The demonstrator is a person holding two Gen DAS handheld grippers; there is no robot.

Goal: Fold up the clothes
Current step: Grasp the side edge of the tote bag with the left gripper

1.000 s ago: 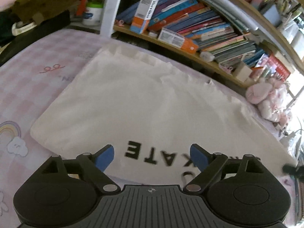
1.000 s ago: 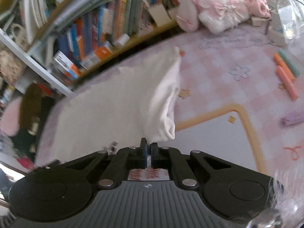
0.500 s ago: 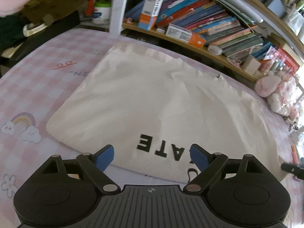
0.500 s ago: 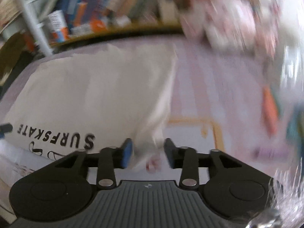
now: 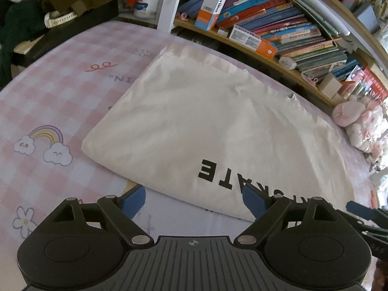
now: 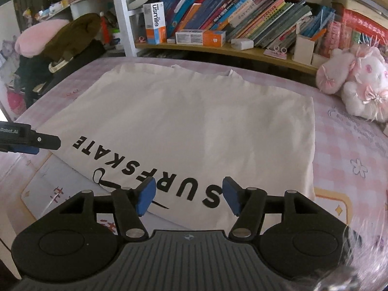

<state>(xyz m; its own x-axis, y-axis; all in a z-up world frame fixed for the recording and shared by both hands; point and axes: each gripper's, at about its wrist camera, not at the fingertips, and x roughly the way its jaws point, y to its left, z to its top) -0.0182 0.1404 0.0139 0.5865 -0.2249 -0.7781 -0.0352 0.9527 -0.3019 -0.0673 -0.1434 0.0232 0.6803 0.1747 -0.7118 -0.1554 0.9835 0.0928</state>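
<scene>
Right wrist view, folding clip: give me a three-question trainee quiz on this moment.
1. True or false: the right gripper is clamping the T-shirt.
2. Which word is printed on the T-shirt?
3. What sits on the bed to the right of the T-shirt: A) a plush toy, B) a laptop, C) a shoe?

Key: 1 false, its jaws are opening with no cloth pinched between them; 2 SURFSKATE; 3 A.

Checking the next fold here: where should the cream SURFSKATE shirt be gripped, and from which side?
Probably the near hem corners of the shirt, one per gripper, coming in low from the near edge. It lies flat, sides already folded in, with that printed edge closest to both. The left gripper is open; the right gripper is opening, with nothing between its fingers. Lifting there lets the near half fold toward the bookshelf.
</scene>
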